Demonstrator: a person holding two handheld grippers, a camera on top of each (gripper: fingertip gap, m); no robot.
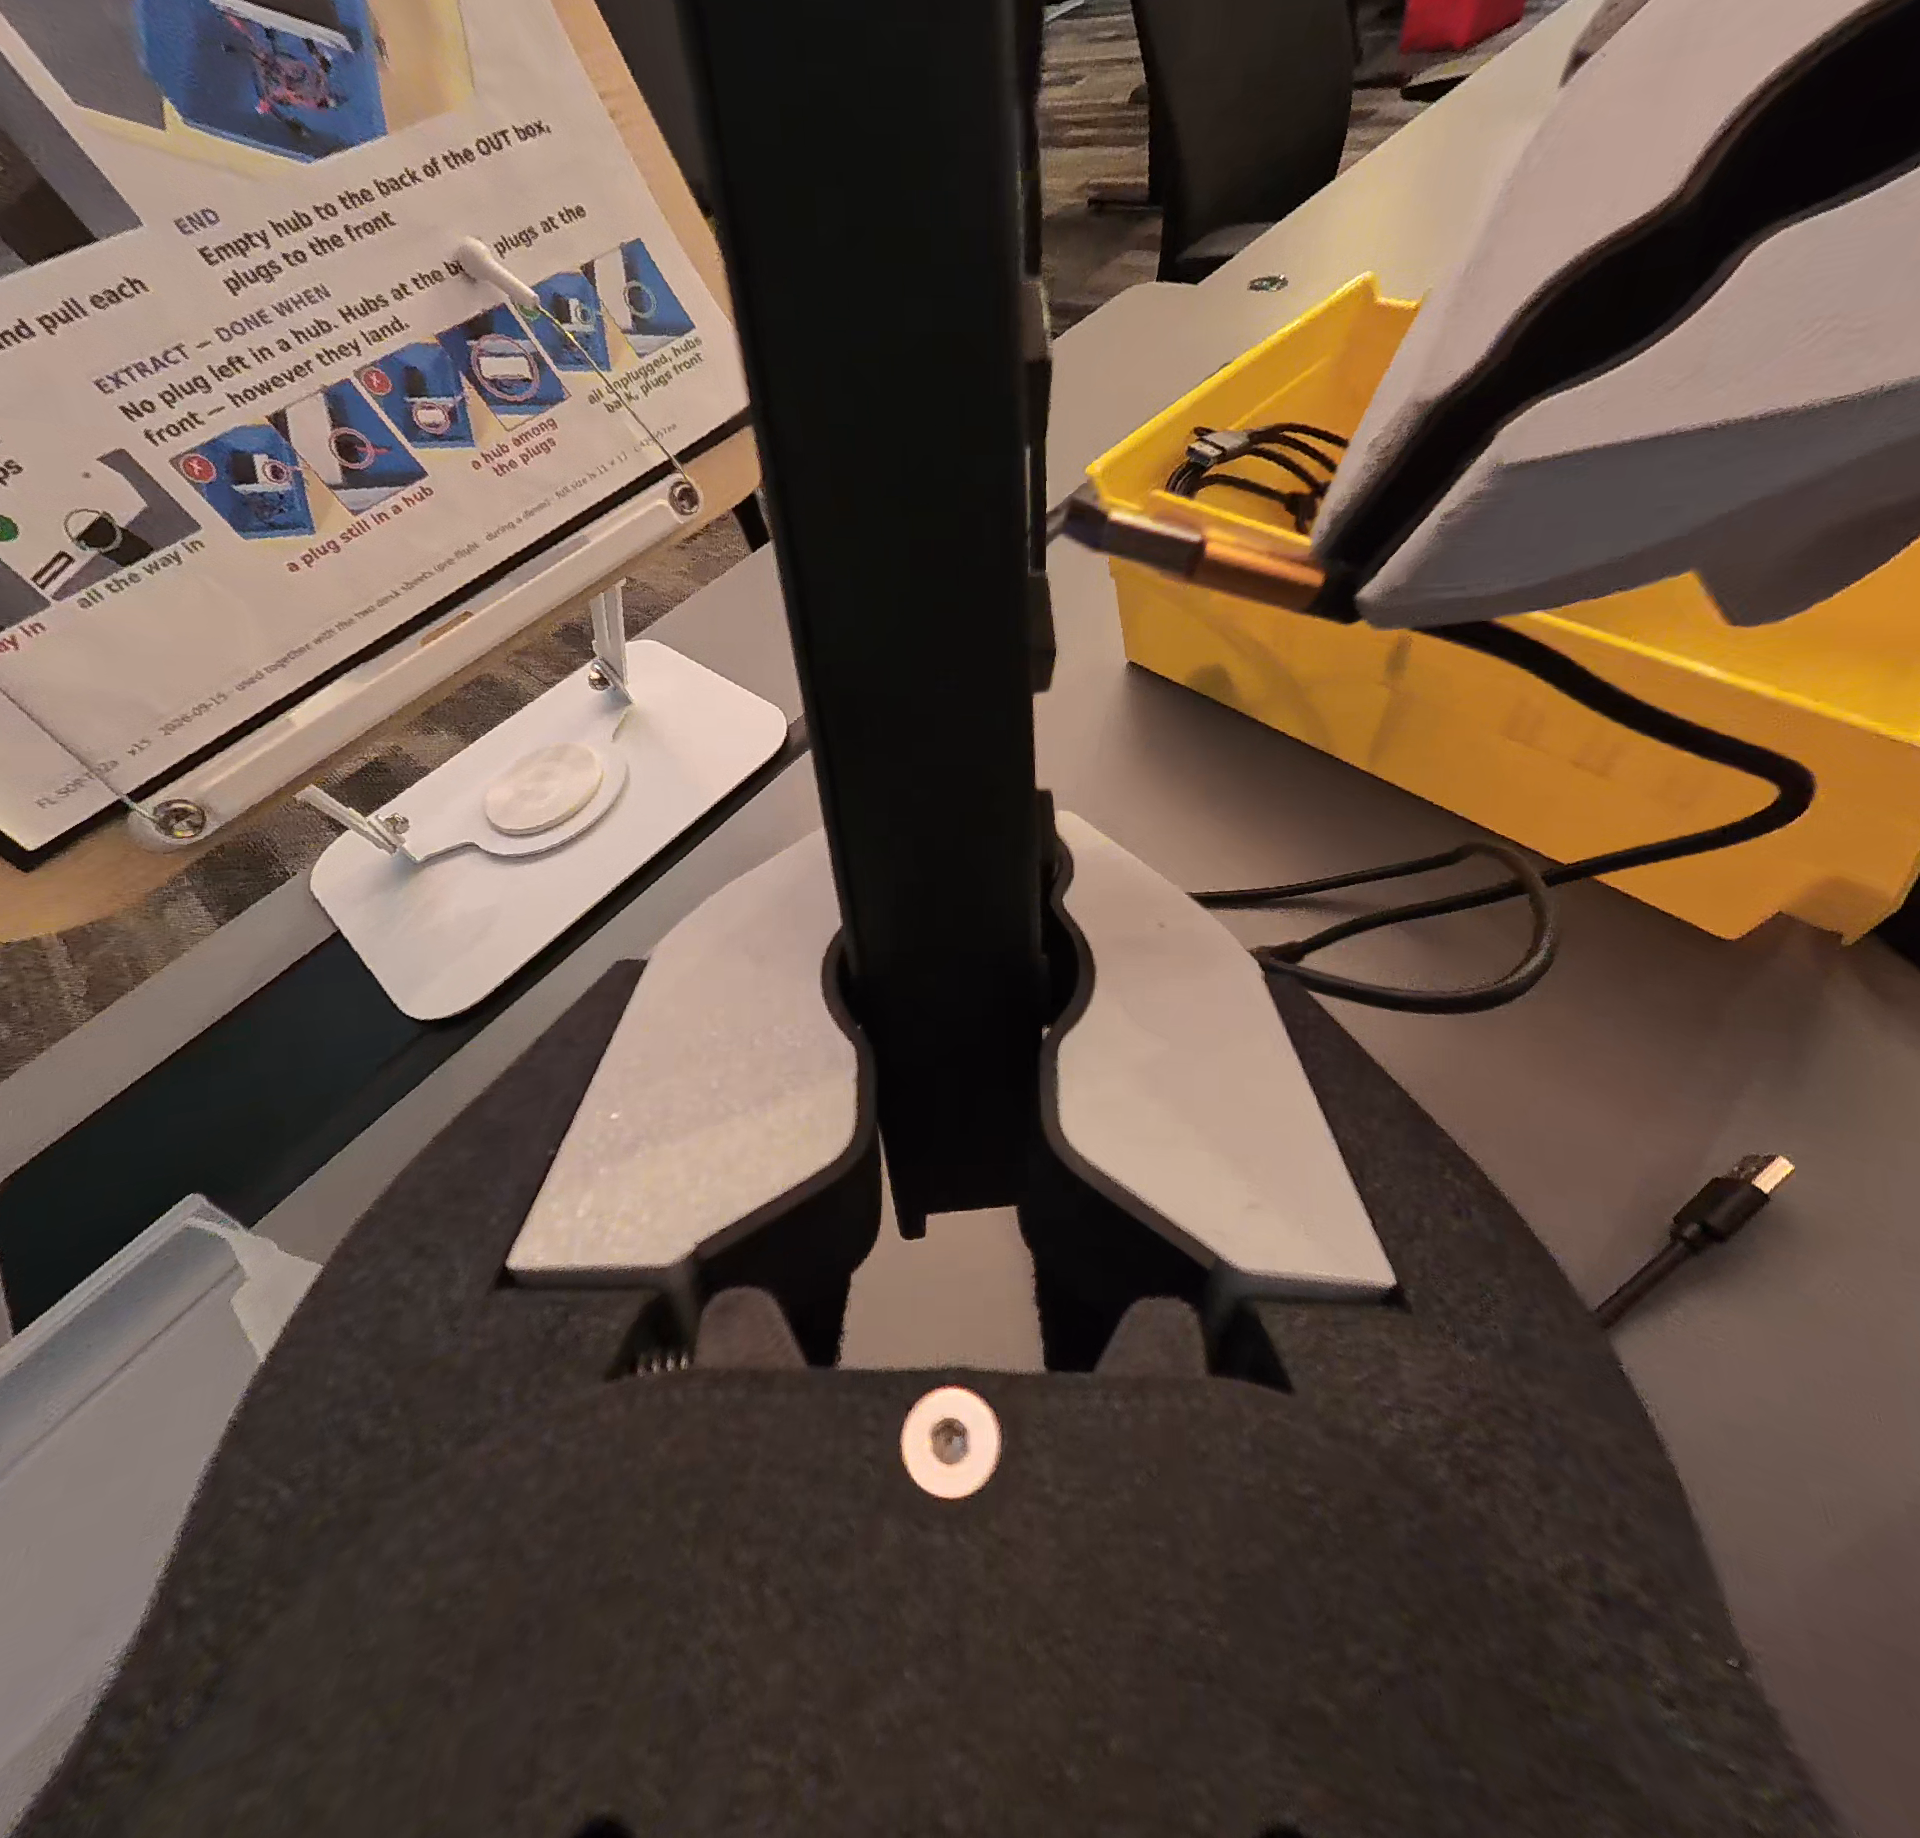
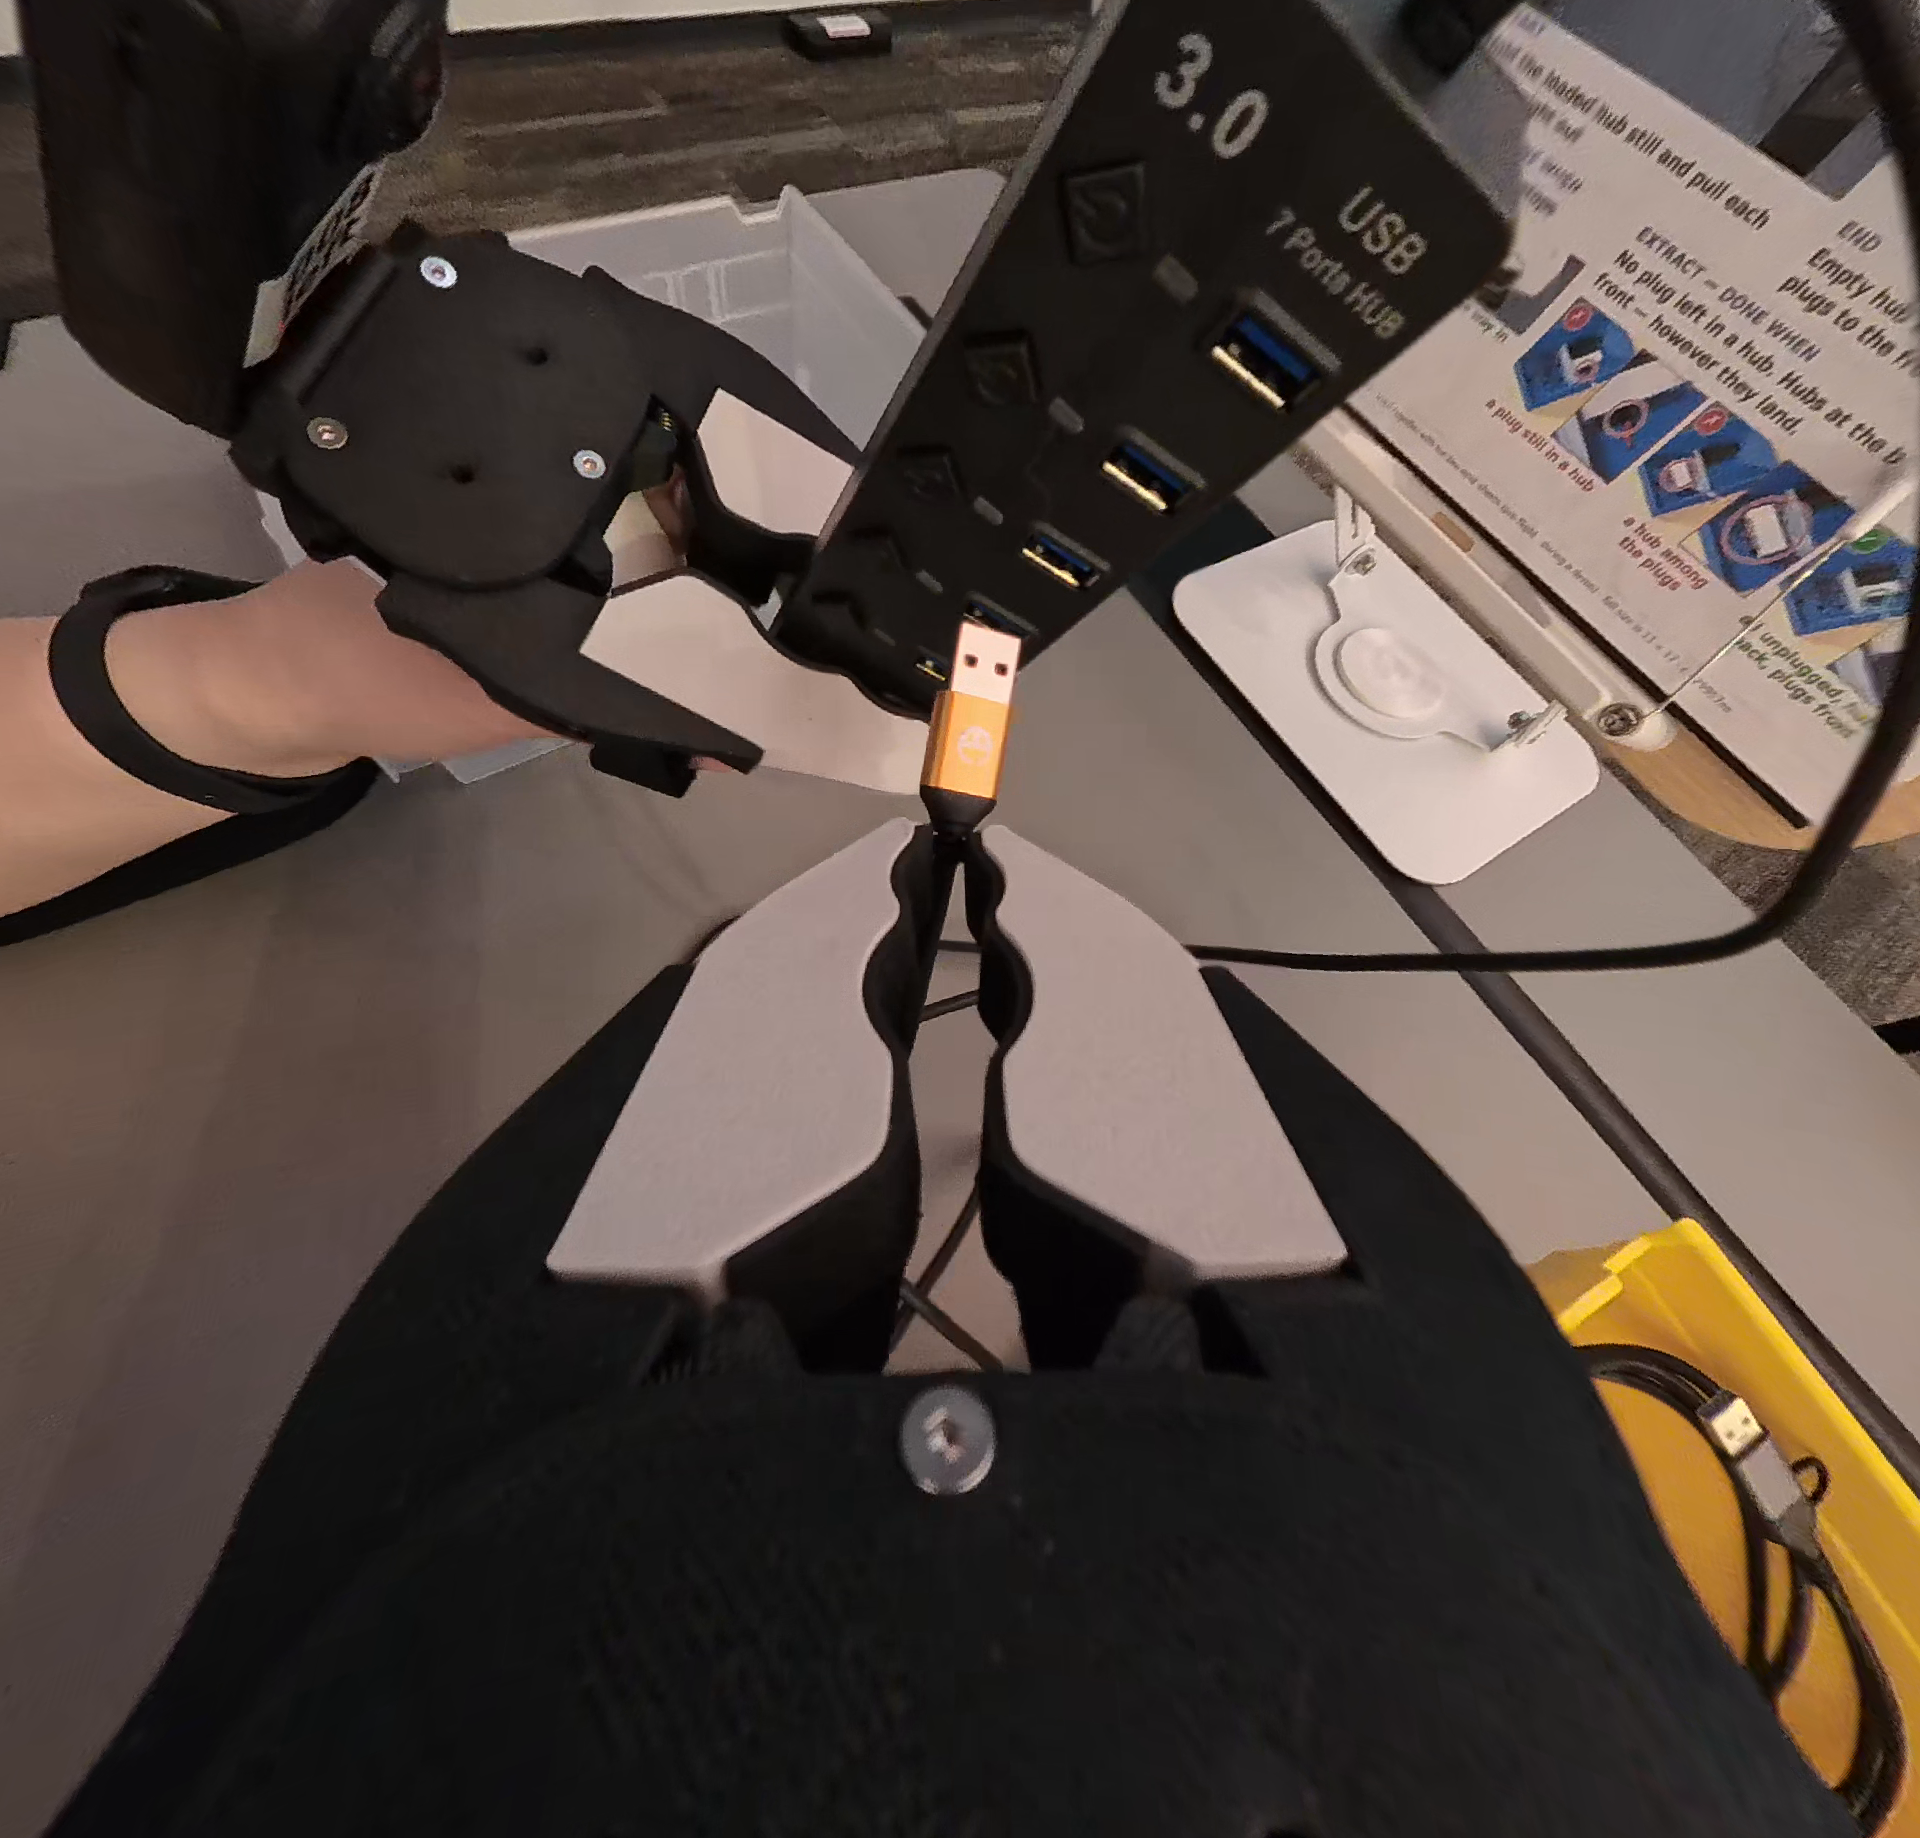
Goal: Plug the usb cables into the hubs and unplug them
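My left gripper (image 1: 948,858) is shut on the lower end of a black multi-port USB hub (image 1: 883,438) and holds it upright above the table, edge-on to this view. In the right wrist view the hub (image 2: 1143,334) shows a row of blue ports, with the left gripper (image 2: 800,635) clamping its bottom end. My right gripper (image 2: 945,832) is shut on the black cable just behind an orange USB plug (image 2: 971,718). The plug's metal tip is right at one of the lower ports, not visibly pushed in. In the left wrist view the right gripper (image 1: 1340,583) points the plug (image 1: 1195,552) at the hub.
A yellow bin (image 1: 1455,697) with more black cables stands at the right and also shows in the right wrist view (image 2: 1714,1476). A loose black USB plug (image 1: 1735,1196) lies on the grey table. An instruction sheet (image 1: 343,334) stands on a white base (image 1: 551,822). A clear bin (image 2: 779,261) is behind the left gripper. Some 7 cm of space lies between my two pairs of fingers. From the left gripper's tips to the white base (image 1: 551,822) is close to 30 cm. The right camera catches it too, in the right wrist view (image 2: 1343,671).
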